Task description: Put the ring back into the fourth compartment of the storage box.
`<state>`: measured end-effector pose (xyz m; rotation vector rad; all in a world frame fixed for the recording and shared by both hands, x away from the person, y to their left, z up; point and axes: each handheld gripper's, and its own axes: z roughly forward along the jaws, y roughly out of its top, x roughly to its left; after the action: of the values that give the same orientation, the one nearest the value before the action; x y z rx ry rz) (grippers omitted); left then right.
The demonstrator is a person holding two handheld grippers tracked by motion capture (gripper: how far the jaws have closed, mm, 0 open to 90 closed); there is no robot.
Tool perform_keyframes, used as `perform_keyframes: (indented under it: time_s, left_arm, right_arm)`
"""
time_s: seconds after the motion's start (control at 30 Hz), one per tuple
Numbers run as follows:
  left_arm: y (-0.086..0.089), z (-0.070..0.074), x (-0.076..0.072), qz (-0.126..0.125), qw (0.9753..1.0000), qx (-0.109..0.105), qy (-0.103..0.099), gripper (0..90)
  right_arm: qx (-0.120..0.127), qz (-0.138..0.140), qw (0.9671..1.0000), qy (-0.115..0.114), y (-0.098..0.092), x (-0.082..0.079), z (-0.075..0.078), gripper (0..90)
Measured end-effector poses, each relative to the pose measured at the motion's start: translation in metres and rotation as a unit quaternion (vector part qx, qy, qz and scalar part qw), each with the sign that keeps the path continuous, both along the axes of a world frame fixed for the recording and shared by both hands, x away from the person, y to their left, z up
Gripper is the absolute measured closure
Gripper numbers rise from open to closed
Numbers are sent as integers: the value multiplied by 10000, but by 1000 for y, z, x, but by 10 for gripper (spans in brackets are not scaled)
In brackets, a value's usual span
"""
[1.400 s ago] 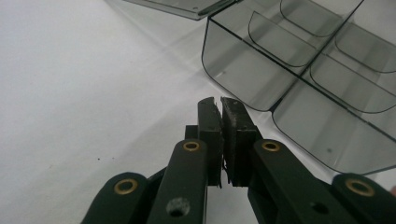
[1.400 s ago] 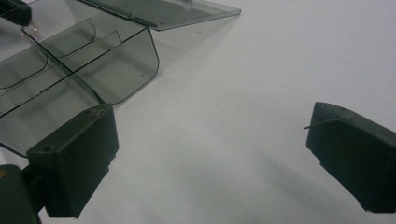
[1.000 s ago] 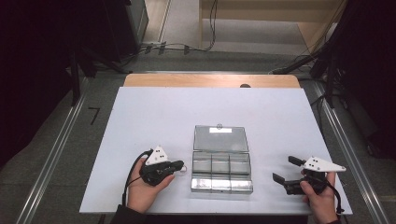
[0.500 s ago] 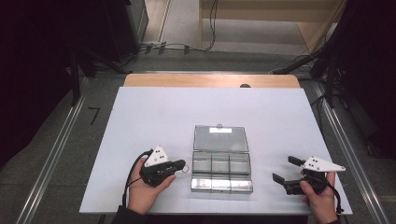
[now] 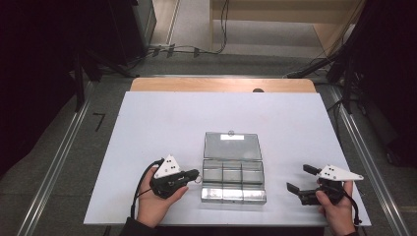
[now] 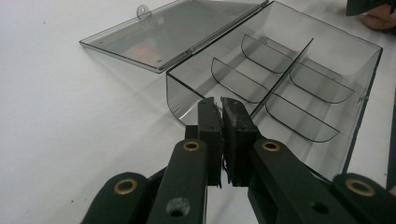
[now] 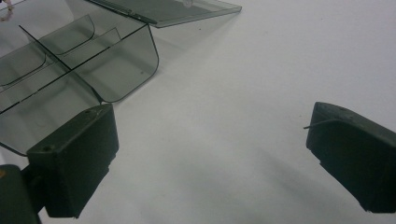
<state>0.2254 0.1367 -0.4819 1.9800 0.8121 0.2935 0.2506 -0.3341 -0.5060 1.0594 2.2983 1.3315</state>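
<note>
Jaws closed left point(image 5: 195, 173), spread right point(image 5: 299, 178), flanking box point(image 5: 233, 179).

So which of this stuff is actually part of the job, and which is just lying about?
In the job:
- clear compartment box, lid open flat
- left gripper, shut beside the box
- right gripper, open

Lying about:
- floor cables
- wooden board past the table's far edge

Clear glossy plastic box point(image 6: 299, 74) (smoky tint), matt white table point(image 5: 162, 128)
</note>
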Motion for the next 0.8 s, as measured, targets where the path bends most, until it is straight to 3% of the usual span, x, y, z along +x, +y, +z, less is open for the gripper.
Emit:
perform_keyframes:
  time_s: [0.8]
  left_arm:
    - [-5,10,-6,-84,9998,-92,-135,866]
  right_arm:
    - [-13,4,10000,5,0,0,0,10]
